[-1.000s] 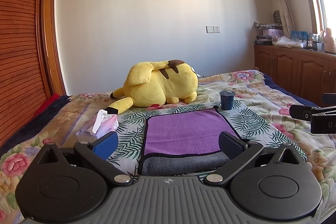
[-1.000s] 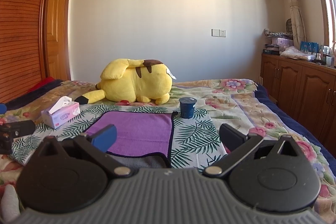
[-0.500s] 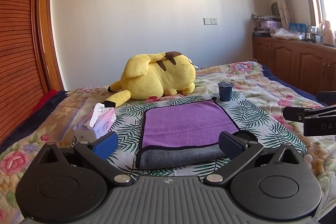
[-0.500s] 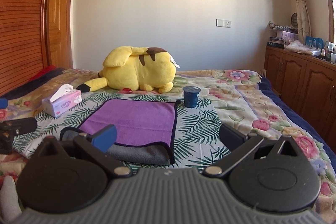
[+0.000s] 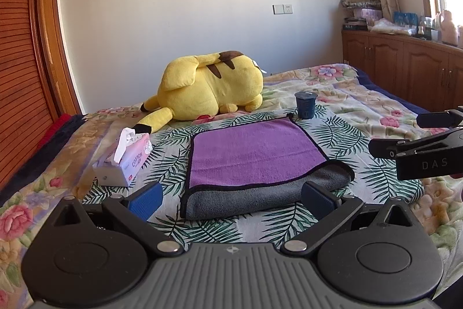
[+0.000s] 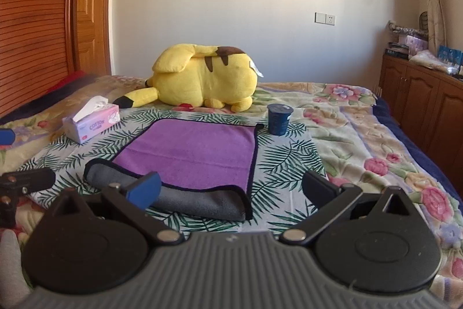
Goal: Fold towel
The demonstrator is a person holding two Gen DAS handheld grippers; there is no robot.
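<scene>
A purple towel (image 5: 254, 152) with a grey underside and black trim lies folded on the bed, its grey fold toward me. It also shows in the right wrist view (image 6: 199, 155). My left gripper (image 5: 231, 200) is open and empty, just short of the towel's near fold. My right gripper (image 6: 231, 188) is open and empty, over the towel's near right corner. The right gripper's side shows at the right of the left wrist view (image 5: 419, 146).
A yellow plush toy (image 5: 211, 86) lies behind the towel. A dark blue cup (image 5: 305, 104) stands at the towel's far right corner. A tissue box (image 5: 124, 161) sits to the left. Wooden cabinets (image 5: 405, 68) line the right wall, a wooden wardrobe (image 6: 34, 19) the left.
Both grippers have pulled back and risen from the towel, so more of the bed and the towel's grey fold shows. Both stay open and empty.
</scene>
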